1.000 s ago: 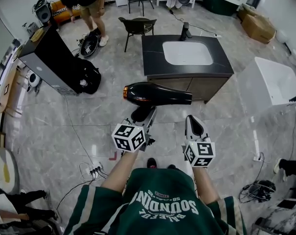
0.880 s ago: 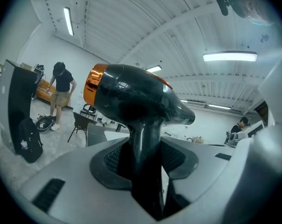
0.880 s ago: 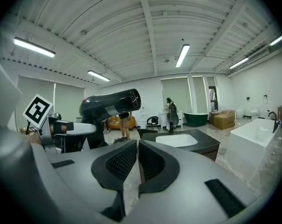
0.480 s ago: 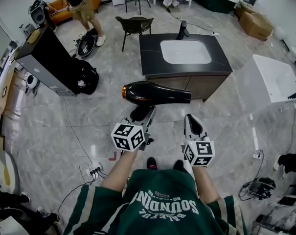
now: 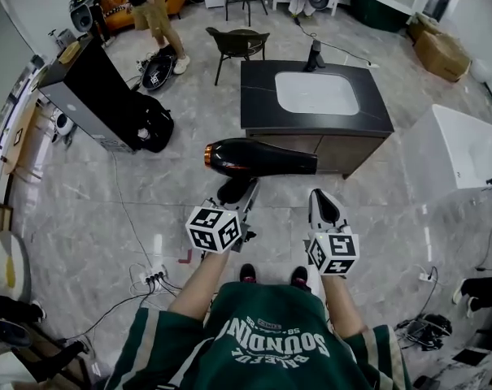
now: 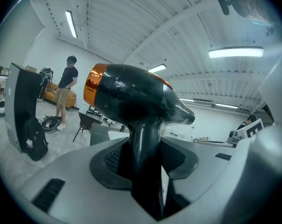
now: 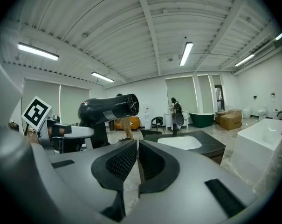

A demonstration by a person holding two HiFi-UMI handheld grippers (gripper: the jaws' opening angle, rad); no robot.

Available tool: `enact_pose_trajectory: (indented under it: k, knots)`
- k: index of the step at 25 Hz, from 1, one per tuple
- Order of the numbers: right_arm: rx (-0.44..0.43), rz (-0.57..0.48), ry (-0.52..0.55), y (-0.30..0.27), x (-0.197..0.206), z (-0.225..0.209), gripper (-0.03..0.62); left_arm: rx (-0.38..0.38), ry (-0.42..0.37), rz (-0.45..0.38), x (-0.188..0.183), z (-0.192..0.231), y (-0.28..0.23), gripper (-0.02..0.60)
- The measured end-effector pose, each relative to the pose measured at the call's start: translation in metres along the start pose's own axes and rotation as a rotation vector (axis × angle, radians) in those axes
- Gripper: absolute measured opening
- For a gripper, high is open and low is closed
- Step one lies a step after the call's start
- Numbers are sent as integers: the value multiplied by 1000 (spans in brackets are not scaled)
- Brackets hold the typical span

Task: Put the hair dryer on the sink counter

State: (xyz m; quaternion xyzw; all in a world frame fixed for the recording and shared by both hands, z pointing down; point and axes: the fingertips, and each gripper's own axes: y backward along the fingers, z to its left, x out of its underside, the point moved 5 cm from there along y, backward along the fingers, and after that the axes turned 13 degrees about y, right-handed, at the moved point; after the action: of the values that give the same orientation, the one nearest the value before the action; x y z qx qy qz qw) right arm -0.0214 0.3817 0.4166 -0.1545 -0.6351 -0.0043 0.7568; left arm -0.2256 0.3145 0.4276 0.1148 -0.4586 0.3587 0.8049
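Head view: the hair dryer (image 5: 262,157) is in the air in front of me, carried by the left gripper (image 5: 241,188). Left gripper view: both pads are clamped on the dryer's black handle (image 6: 141,148), which stands upright between them with the body above.

The barrel's long axis runs crosswise to my line of travel. Its orange-ringed rear end (image 5: 208,154) is at the left and its nozzle (image 5: 311,163) at the right, while the handle points back towards me.

The sink counter (image 5: 258,88) lies straight ahead, beyond the dryer and a little to its right. Its white basin (image 5: 317,93) takes up the middle of the dark top. The dryer is short of the cabinet's near face and not yet over the top.

The right gripper (image 5: 324,203) rides beside the left one with its jaws together and nothing between them, as the right gripper view confirms (image 7: 137,160).

I judge that the left hand alone decides the placement. It has to carry forward, and the bare dark strip beside the basin suits the crosswise barrel.
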Motion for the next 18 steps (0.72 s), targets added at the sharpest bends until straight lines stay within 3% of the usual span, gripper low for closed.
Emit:
enact_pose_trajectory:
  k: [18]
  knots:
    - [-153,-62,17,7,6,-124,44,-159,8,-104,26,-79,-56,175]
